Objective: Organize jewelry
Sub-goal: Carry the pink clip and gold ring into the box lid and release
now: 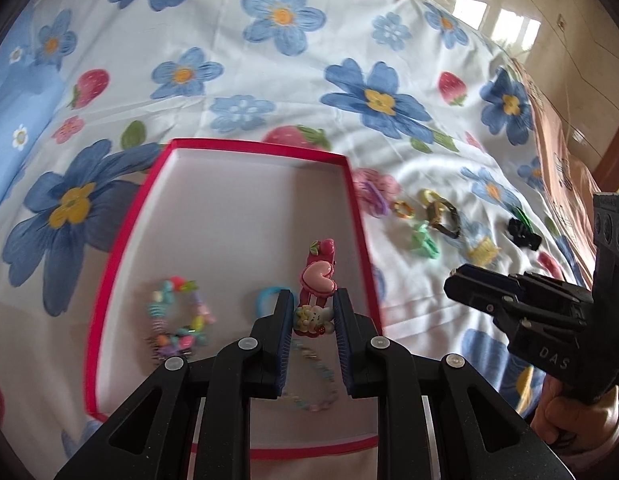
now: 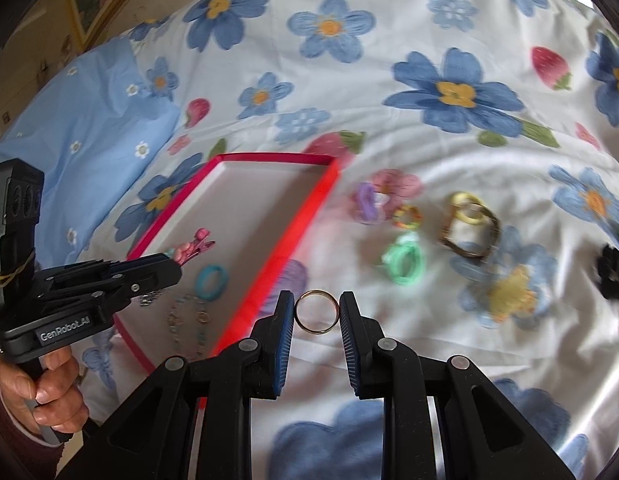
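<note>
A red-rimmed box (image 1: 341, 184) with a white floor lies on the flowered bedsheet; it also shows in the right wrist view (image 2: 269, 158). My left gripper (image 1: 312, 312) is shut on a pink heart hair clip (image 1: 318, 276) and holds it over the box. A beaded bracelet (image 1: 177, 312), a blue ring (image 1: 265, 296) and a pastel chain (image 1: 313, 384) lie in the box. My right gripper (image 2: 316, 312) is shut on a thin gold ring (image 2: 316, 297) just right of the box. The left gripper also shows in the right wrist view (image 2: 165, 264).
Loose pieces lie on the sheet right of the box: a purple hair tie (image 2: 367, 200), a small multicoloured ring (image 2: 407, 216), a green hair tie (image 2: 403, 260), a yellow ring (image 2: 467, 208), a bronze bangle (image 2: 471, 236) and a black clip (image 2: 613, 270).
</note>
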{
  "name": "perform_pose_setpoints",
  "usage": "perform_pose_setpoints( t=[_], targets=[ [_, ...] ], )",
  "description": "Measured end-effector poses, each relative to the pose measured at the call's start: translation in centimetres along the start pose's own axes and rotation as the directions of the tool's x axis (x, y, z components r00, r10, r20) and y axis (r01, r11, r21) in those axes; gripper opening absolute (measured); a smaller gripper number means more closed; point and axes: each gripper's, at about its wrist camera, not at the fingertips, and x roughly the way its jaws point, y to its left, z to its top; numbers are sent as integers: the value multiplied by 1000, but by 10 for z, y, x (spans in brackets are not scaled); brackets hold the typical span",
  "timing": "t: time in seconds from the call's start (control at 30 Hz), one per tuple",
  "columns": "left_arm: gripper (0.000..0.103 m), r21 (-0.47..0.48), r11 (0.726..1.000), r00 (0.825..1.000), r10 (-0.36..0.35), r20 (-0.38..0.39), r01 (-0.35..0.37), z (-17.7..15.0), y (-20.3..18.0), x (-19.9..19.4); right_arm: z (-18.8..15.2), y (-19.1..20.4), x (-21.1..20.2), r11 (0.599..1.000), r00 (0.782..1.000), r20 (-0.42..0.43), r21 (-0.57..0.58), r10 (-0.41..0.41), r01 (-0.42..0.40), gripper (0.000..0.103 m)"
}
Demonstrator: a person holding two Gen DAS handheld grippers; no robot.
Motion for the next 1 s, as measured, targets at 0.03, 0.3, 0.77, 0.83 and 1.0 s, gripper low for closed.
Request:
perform_pose_setpoints(
  t=[0.03,0.3,0.77,0.83,1.0],
  targets=[
    [19,-3,1000,1000,3,0,-3,1,2,0,1,4,2,1000,1000,-2,-7,7,-7,23],
    [19,-35,997,998,63,10,-62,6,25,-5,11,43,26,995,997,-22,-77,67,-69,23],
    [19,-39,988,989,145,-43,-146,27,59,41,31,67,87,990,992,-83,-105,90,-99,23],
    [19,-35,987,986,157,-53,-159,28,61,49,32,68,93,989,991,-95,-107,90,-100,23],
    [19,-15,981,979,192,-73,-193,26,62,62,31,72,107,988,990,-122,-126,76,-92,23]
  ],
)
